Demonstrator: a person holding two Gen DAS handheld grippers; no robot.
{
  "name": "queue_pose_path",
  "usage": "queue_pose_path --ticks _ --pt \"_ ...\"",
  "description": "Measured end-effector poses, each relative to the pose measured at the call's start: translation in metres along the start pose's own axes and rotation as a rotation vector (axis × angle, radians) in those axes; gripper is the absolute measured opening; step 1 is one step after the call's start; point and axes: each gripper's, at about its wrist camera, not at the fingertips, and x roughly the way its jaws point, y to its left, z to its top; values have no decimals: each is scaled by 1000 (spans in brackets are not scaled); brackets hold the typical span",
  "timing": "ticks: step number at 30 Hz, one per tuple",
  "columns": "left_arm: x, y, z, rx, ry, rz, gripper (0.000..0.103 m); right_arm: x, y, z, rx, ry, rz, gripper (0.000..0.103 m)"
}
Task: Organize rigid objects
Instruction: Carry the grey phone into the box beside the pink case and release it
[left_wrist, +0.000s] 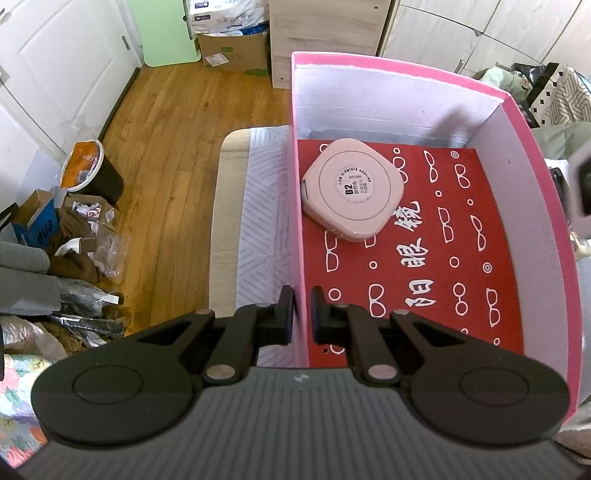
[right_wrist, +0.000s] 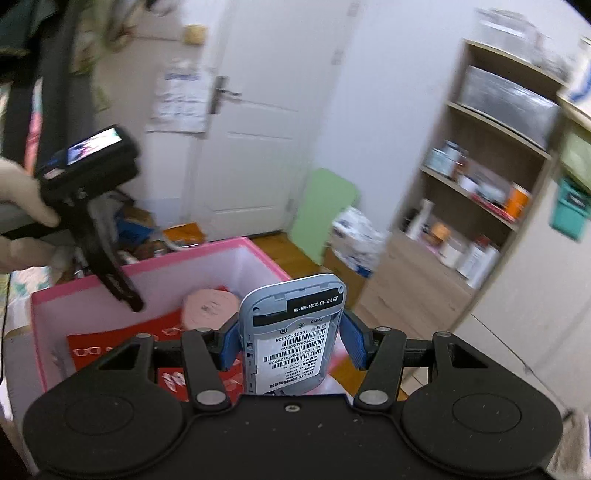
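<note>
One pink box (left_wrist: 406, 92) holds one pink square case (left_wrist: 352, 189) on its red liner. The left gripper (left_wrist: 303, 306) pinches the box wall; the right gripper (right_wrist: 291, 339) clamps one grey router (right_wrist: 291, 332) above the box.

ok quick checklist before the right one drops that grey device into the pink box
1. Grip on the grey device: the right hand-held gripper has a blue pad on each side of it. Ok.
2. Box steadied: the left hand-held gripper is shut on the side wall of the pink box. Ok.
3. Free floor in the box: the red printed liner is bare apart from the pink square case. Ok.
4. Device over the opening: it stands at the box's near edge, not clearly above the floor. Cannot tell.
5. Right wrist view sharp enough to aim: blurred. Not ok.
</note>
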Motion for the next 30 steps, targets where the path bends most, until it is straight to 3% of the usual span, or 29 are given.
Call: queue_pose_path --ticks 7,14,16,18,20,24,28,30 --pt "0 3 1 -11 5 -6 9 71 22 3 -94 143 100 61" --pt "0 4 2 -13 5 -11 9 139 33 -5 -291 357 71 59" --pt "0 6 2 -21 6 -21 9 155 35 -4 -344 404 62 53" --pt "0 7 2 -25 6 -25 9 168 39 -4 -387 444 75 34" --pt "0 8 2 -25 5 -28 9 177 41 -2 -388 486 108 24" --pt "0 8 2 -24 5 -30 9 182 40 2 -371 479 133 25" --pt "1 8 2 -19 4 -33 9 176 28 6 -309 477 231 29" --pt "1 9 2 -20 3 -37 9 170 23 7 -268 474 285 39"
